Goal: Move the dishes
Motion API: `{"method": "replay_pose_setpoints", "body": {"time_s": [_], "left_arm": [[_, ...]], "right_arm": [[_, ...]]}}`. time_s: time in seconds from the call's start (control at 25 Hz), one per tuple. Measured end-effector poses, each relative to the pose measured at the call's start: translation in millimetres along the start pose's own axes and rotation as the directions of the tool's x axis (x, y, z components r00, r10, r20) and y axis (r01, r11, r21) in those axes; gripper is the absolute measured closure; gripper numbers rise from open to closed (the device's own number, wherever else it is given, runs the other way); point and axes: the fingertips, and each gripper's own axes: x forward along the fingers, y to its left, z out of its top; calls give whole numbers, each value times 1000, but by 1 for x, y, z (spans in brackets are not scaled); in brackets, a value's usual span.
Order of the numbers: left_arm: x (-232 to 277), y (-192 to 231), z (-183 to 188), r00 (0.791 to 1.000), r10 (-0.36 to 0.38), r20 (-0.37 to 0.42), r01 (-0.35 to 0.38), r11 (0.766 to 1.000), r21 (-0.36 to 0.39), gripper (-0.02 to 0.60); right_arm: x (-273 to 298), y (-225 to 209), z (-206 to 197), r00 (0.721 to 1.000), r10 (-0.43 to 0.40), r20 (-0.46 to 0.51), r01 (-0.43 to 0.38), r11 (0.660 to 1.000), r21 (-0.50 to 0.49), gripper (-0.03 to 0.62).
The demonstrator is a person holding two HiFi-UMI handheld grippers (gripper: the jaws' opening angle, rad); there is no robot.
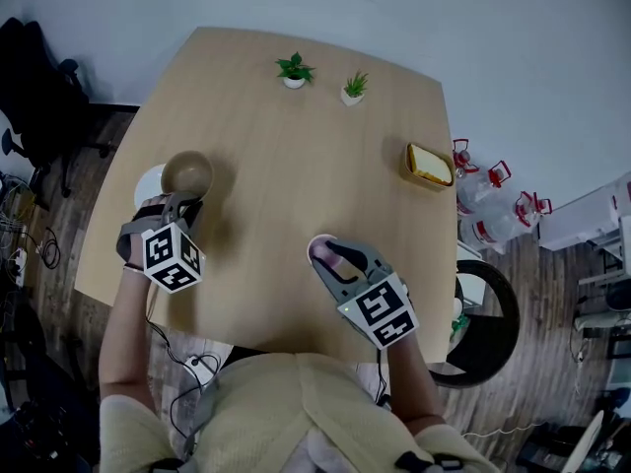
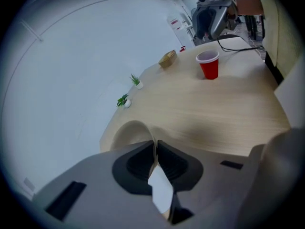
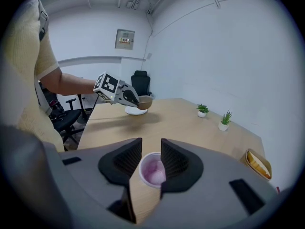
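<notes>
Left gripper (image 2: 156, 147) clenched on bowl (image 1: 187, 173) rim | plate (image 1: 148, 185) partly hidden by bowl | right gripper (image 3: 151, 149) grasping cup (image 3: 153, 171)

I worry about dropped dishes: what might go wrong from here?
The left gripper pinches the brown bowl by its thin rim alone, above the white plate. The bowl may swing or slip out and hit the plate.
The red cup stands between the right gripper's jaws. A squeeze off centre might tip or crush it.
</notes>
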Motion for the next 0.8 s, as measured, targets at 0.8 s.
{"method": "replay_pose_setpoints", "body": {"time_s": [0.8], "left_arm": [[9,-105,113,949,-263,171,197,923,330,543]], "right_arm": [[-23,-26,-29,996,-86,-27,88,992,94,464]]}}
